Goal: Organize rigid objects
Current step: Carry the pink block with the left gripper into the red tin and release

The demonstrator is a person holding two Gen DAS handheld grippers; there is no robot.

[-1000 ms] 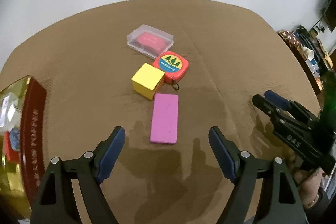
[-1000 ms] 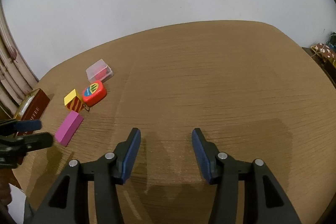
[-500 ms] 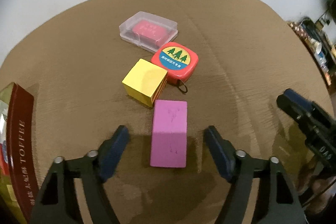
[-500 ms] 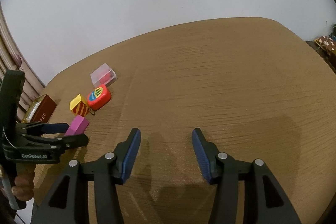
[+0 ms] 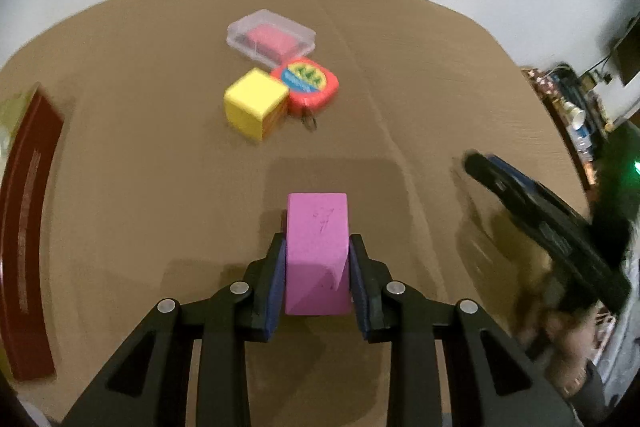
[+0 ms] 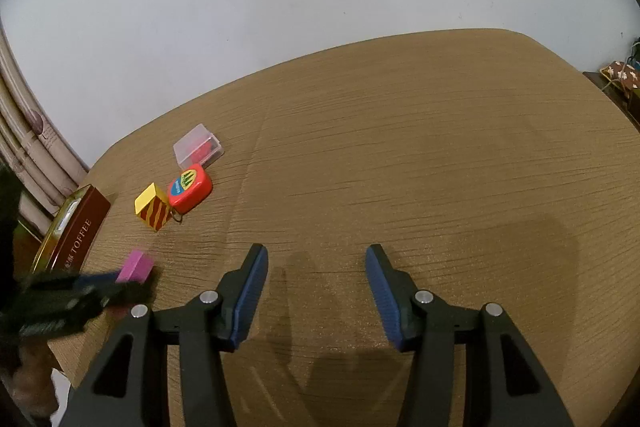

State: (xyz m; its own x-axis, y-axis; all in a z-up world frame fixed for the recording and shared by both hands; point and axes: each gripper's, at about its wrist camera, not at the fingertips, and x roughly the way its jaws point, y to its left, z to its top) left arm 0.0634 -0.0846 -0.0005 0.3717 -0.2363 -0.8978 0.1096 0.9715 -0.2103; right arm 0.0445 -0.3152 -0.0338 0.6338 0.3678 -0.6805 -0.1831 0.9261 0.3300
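A pink block [image 5: 316,223] sits between the blue pads of my left gripper [image 5: 317,247], whose jaws are closing and press both its sides; it seems tilted just above the brown table [image 6: 440,147]. Beyond it lie a yellow cube [image 5: 256,99], a red tape measure [image 5: 308,83] touching the cube, and a clear case [image 5: 272,39] with something red inside. In the right wrist view the pink block [image 6: 136,265] pokes out of the blurred left gripper [image 6: 100,283]. My right gripper [image 6: 316,255] hovers open over bare table with nothing between its fingers.
A dark red and gold toffee tin [image 5: 28,227] lies along the table's left edge, also seen as the tin [image 6: 76,227]. A curtain [image 6: 24,147] hangs behind it. Cluttered shelves [image 5: 572,107] stand off the right side. A white wall backs the table.
My left gripper came forward over the pink block and its jaws went from wide apart to pressed on the block's sides. The right gripper kept still and open.
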